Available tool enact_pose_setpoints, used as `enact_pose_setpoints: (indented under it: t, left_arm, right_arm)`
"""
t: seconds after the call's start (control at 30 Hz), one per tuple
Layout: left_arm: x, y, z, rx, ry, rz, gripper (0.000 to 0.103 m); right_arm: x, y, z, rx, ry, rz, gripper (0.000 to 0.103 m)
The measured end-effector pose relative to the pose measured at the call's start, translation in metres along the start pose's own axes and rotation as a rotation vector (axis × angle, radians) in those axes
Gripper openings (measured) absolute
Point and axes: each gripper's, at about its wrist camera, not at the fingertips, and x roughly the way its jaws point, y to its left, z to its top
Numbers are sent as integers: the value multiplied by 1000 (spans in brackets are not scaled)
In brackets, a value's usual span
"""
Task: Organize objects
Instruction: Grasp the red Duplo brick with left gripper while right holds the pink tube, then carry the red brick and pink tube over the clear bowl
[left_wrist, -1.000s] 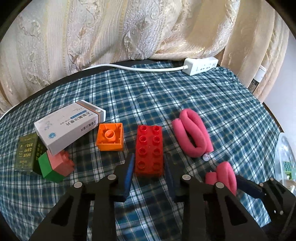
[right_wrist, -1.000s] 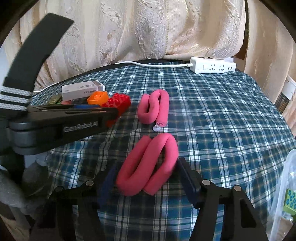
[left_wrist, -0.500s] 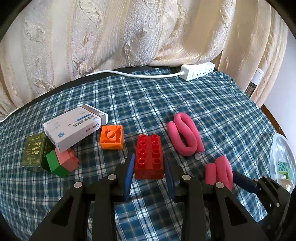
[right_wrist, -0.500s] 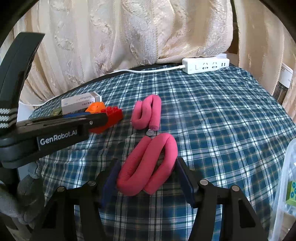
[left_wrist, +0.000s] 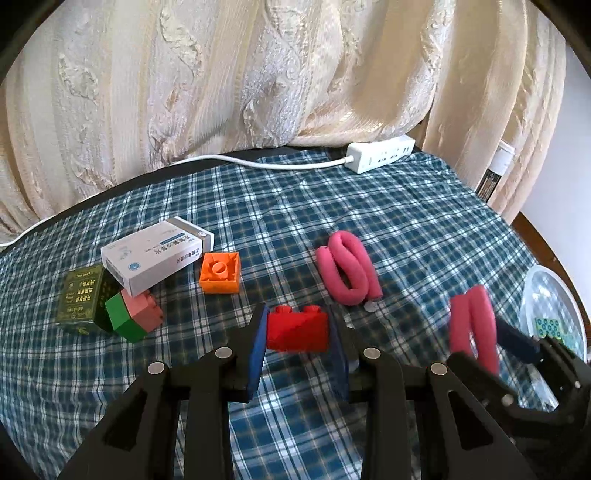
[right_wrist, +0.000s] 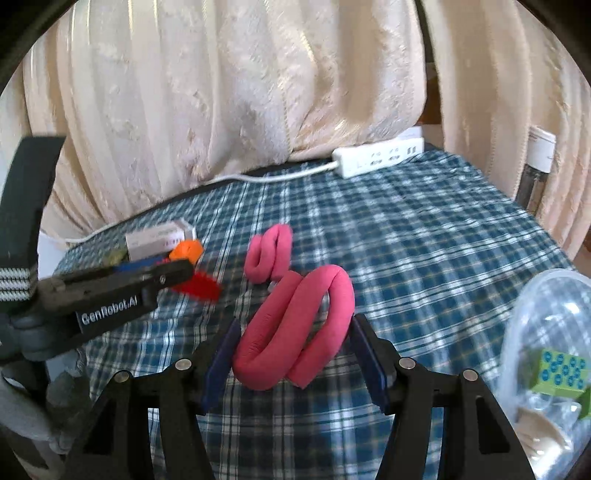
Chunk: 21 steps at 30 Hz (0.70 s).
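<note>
My left gripper (left_wrist: 297, 332) is shut on a red toy brick (left_wrist: 297, 328) and holds it tilted, clear of the checked cloth. In the right wrist view the same left gripper (right_wrist: 173, 275) shows at the left with the red brick (right_wrist: 197, 286) at its tip. My right gripper (right_wrist: 293, 350) is shut on a folded pink foam roller (right_wrist: 295, 325), lifted off the cloth; that roller (left_wrist: 472, 325) also appears at the right of the left wrist view. A second pink roller (left_wrist: 347, 267) lies on the cloth behind.
On the left of the cloth lie an orange brick (left_wrist: 220, 272), a white carton (left_wrist: 157, 254), a green-and-pink brick (left_wrist: 135, 315) and a dark green box (left_wrist: 79, 295). A white power strip (left_wrist: 380, 158) sits at the back. A clear plastic container (right_wrist: 554, 354) stands at the right.
Both grippers have lifted what they hold off the cloth. The red brick has tipped from lying flat to showing its side. The pink roller has risen and rolled a little to the right.
</note>
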Motion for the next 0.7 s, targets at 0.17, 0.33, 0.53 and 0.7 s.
enact_pose_setpoints:
  t: [0.17,0.33,0.53,0.7]
  left_arm:
    - [-10,-10,1,16,-16,-13,33]
    - [-16,-21,2,29,-22,-29,33]
    - [-24,-36,6,44,-32,-62,33]
    - [-31,-52,9,59,-40,-94,33]
  right_arm:
    - [-16,-9,1,19,-34,-16,64]
    - [-31,-21,1,47,-64,-37,64]
    - [-54,-41,4,80,-115,-71,64]
    - [-70,-61,7,118,-151,-104,64]
